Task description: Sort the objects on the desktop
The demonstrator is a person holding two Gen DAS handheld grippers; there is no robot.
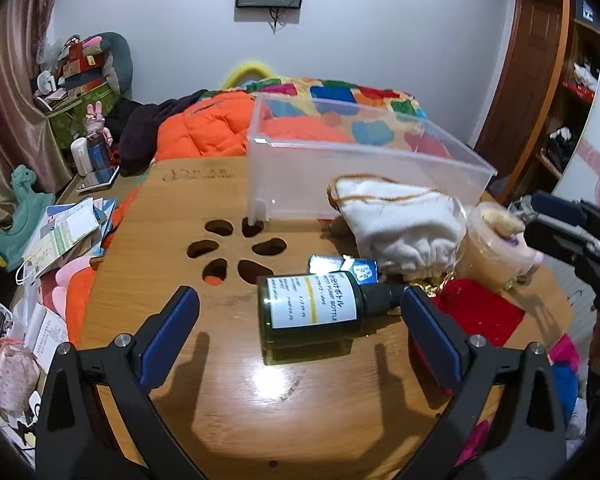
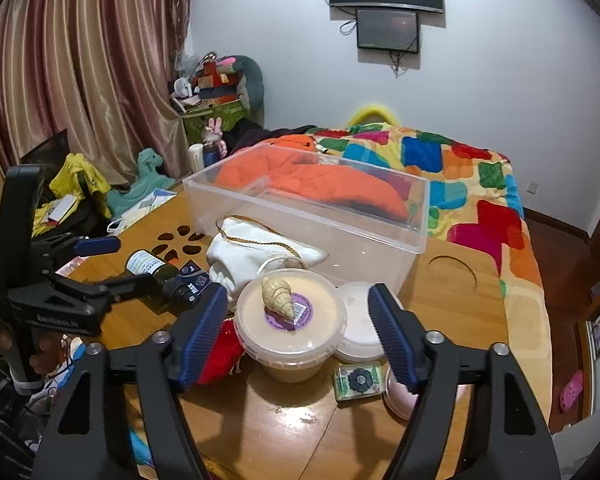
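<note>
Left wrist: green bottle [image 1: 312,312] lies between spread jaws, seemingly untouched; right jaws spread.

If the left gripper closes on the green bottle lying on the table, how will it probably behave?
The green bottle lies on its side on the glossy table, so it may roll if nudged. It looks like glass: probably stiff, rather slippery and breakable. The left gripper is open around it.

Green bottle [image 1: 312,312] with white label, red pouch [image 1: 480,312], white drawstring bag [image 1: 400,220]
</note>
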